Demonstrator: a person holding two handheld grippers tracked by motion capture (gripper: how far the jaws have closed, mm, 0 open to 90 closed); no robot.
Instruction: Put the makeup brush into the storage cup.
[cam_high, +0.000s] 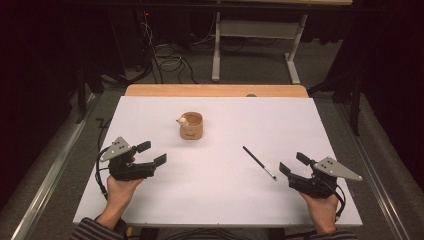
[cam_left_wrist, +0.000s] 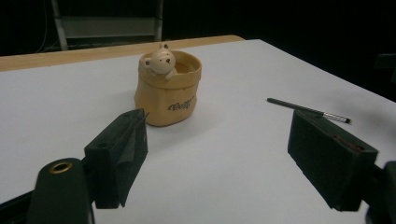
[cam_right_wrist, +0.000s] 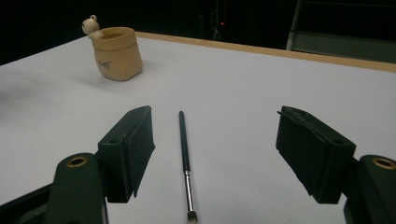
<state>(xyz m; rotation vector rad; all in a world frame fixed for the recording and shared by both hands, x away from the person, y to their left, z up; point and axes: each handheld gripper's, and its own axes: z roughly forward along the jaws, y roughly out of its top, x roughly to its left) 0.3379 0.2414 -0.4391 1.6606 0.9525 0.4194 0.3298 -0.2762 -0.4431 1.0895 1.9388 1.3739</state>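
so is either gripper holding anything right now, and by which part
Nothing is held. The left gripper and right gripper both stand open over the table; the brush lies flat between the right jaws, untouched.

Left tool (cam_high: 151, 153) and right tool (cam_high: 293, 164), jaws wide apart.

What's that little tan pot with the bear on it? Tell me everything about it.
The pot is a small, tan, sack-shaped cup that looks ceramic, with dark lettering on its front. A pale bear figure peeks over its rim. It stands upright and alone on the white table, toward the far side, nothing touching it; its inside can't be seen.
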